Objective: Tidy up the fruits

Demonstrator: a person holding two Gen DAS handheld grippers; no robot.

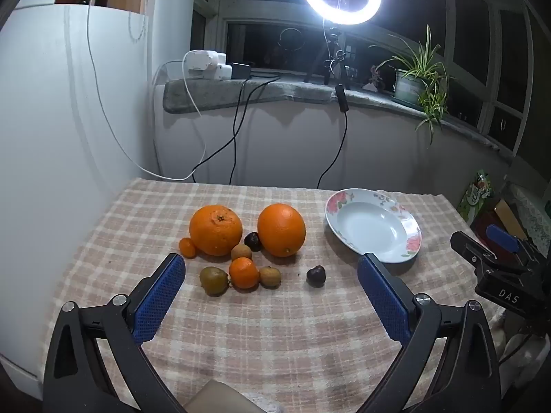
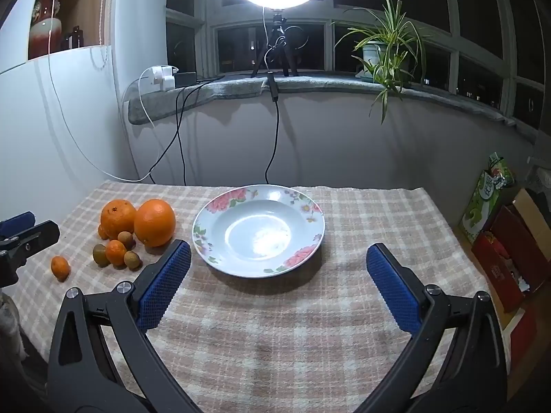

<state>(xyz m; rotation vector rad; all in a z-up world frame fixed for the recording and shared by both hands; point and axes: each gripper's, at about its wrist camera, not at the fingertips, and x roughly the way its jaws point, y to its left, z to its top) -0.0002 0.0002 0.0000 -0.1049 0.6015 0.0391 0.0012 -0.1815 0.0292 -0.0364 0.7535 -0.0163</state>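
The surface (image 1: 275, 344), draped in a beige-and-white checked cloth, carries everything. At about two o'clock on it in the left wrist view sits the wide, shallow white ceramic plate with pink flower print (image 1: 347, 203), and nothing lies in it, so by my reading the sorting has not begun.

All the fruit is loose on the cloth at about eleven o'clock from the left claw (image 1: 272, 266). Two large round oranges, one rough-skinned (image 1: 215, 229) and one smooth (image 1: 281, 229), stand side by side. In front of them cluster a small tangerine (image 1: 243, 273), a tiny orange kumquat (image 1: 187, 247), a greenish-brown kiwi-like fruit (image 1: 213, 280), two tan longan-like balls (image 1: 241, 252) and (image 1: 270, 276), and two dark chestnut-like pieces, one (image 1: 253, 241) tucked between the oranges, the other (image 1: 315, 276) set apart toward three o'clock. Every piece remains to be moved.

The left claw tilts down toward the cluster, its blue-padded jaws spread wide with nothing between them. The right claw (image 2: 278, 256) also tilts down, facing the plate at twelve o'clock, equally wide and empty.
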